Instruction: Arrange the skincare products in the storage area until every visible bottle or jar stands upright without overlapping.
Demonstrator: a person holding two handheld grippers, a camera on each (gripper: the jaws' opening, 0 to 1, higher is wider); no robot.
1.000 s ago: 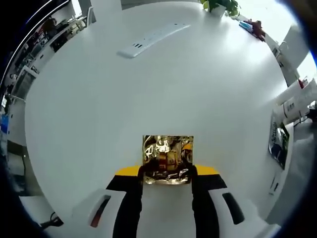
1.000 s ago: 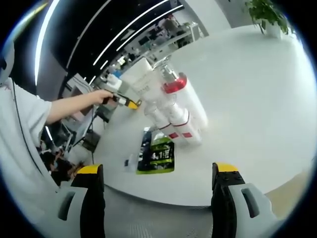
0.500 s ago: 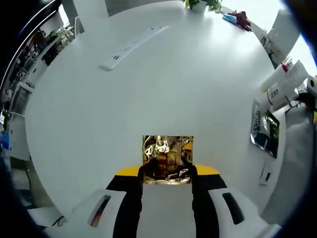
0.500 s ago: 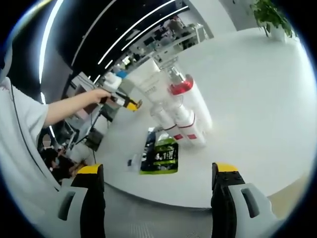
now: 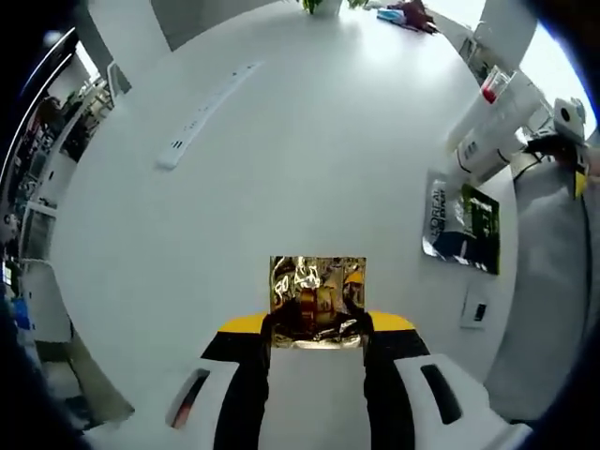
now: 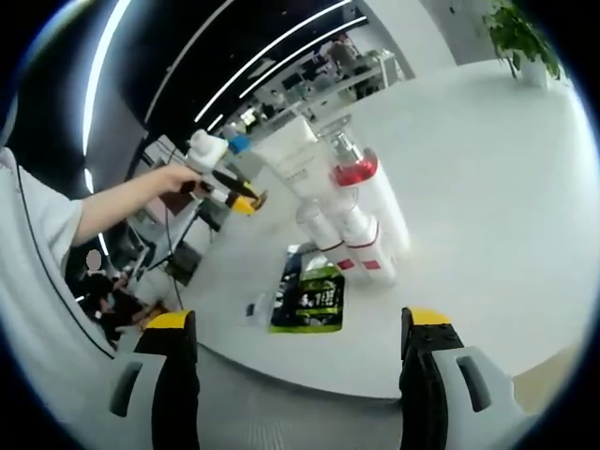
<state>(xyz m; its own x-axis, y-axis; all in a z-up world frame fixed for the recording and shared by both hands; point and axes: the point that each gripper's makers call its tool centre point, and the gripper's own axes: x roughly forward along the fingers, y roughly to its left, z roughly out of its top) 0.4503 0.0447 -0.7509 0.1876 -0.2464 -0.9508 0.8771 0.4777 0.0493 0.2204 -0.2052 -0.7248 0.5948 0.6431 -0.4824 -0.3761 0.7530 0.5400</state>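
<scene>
my left gripper fingers clamp a gold foil packet above the counter, the right gripper fingers wide and empty, so next i judge it goes beside the white bottles.

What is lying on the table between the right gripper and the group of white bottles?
In the right gripper view, a flat green and black sachet lies on the white table between the right gripper and the white bottles.

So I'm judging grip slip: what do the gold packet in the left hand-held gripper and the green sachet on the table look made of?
Gold packet: likely metallic foil, mirror-shiny, with crinkled, broken reflections. Green sachet: probably glossy printed plastic film, lying flat with a slight sheen. Both look slick.
</scene>
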